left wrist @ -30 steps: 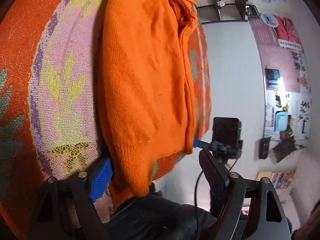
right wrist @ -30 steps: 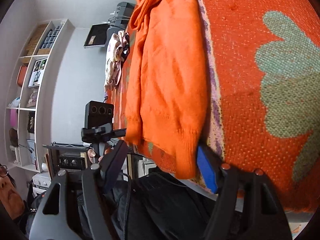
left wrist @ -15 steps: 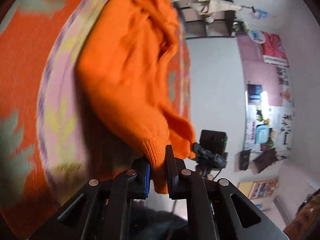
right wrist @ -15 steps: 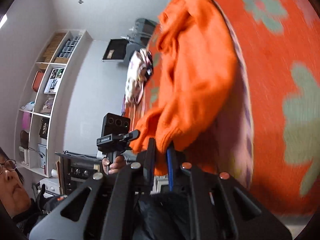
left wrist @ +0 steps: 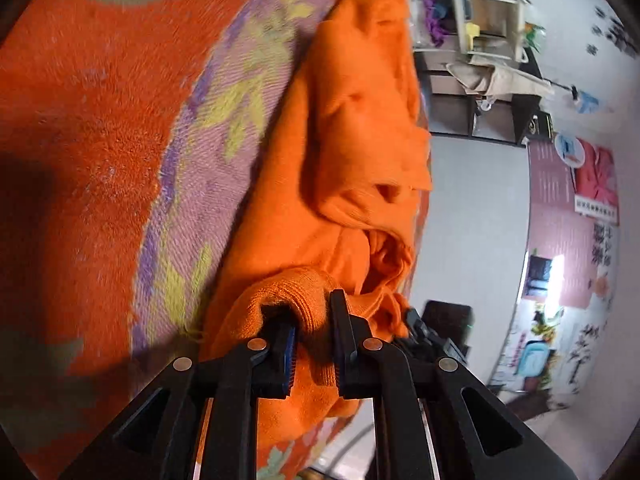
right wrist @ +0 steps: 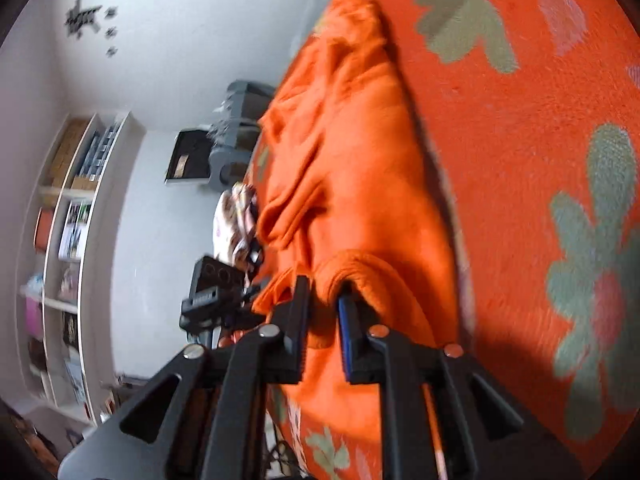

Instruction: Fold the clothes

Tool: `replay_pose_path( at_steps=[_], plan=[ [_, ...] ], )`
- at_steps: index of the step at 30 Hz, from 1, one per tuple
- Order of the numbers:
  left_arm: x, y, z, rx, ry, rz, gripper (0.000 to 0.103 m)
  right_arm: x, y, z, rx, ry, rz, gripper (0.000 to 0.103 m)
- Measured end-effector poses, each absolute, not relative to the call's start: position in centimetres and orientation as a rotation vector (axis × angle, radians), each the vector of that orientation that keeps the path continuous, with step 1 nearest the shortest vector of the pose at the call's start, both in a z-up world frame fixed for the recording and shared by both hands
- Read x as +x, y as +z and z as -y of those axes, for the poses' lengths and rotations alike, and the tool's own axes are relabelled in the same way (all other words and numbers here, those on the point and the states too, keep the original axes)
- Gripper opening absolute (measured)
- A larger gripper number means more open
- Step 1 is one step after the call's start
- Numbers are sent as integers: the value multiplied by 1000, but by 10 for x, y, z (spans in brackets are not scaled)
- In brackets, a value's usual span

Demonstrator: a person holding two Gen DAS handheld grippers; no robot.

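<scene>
An orange knitted sweater [left wrist: 352,128] lies along the edge of a table covered with an orange flowered cloth [left wrist: 88,128]. My left gripper [left wrist: 314,320] is shut on the sweater's ribbed hem, which bulges between its fingers. In the right wrist view the same sweater [right wrist: 352,168] lies rumpled on the cloth [right wrist: 520,168]. My right gripper [right wrist: 326,312] is shut on another part of the ribbed hem, lifted and doubled back over the body of the sweater. The far end of the sweater is bunched up.
A crumpled white patterned garment [right wrist: 236,224] lies further along the table. The other gripper's camera block [right wrist: 212,288] shows beside the edge. Shelves [right wrist: 72,240] stand against one wall, a rack with clothes [left wrist: 480,40] and posters [left wrist: 572,208] on the other.
Both grippers went from open around the hanging hem to shut on it. They have since lifted the hem and carried it forward over the sweater.
</scene>
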State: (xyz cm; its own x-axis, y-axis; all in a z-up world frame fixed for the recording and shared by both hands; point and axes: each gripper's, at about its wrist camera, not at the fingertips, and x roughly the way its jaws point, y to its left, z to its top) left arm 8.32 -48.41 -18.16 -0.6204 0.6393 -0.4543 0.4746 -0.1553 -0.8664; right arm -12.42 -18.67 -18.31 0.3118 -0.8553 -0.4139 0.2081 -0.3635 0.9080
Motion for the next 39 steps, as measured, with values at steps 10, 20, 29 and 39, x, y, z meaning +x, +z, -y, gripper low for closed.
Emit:
replay_pose_path(
  at_steps=[10, 20, 29, 39],
  plan=[
    [73, -150, 516, -1250, 1860, 1867, 75, -143, -172, 169, 1521, -1314, 678, 56],
    [95, -98, 480, -1273, 2259, 1525, 76, -85, -109, 150, 1259, -1585, 382, 56],
    [171, -145, 443, -1178, 2366, 1512, 76, -57, -140, 85, 1250, -1689, 257, 60],
    [136, -151, 419, -1256, 2407, 1265, 50, -55, -161, 106, 1294, -1620, 108, 12]
  ],
)
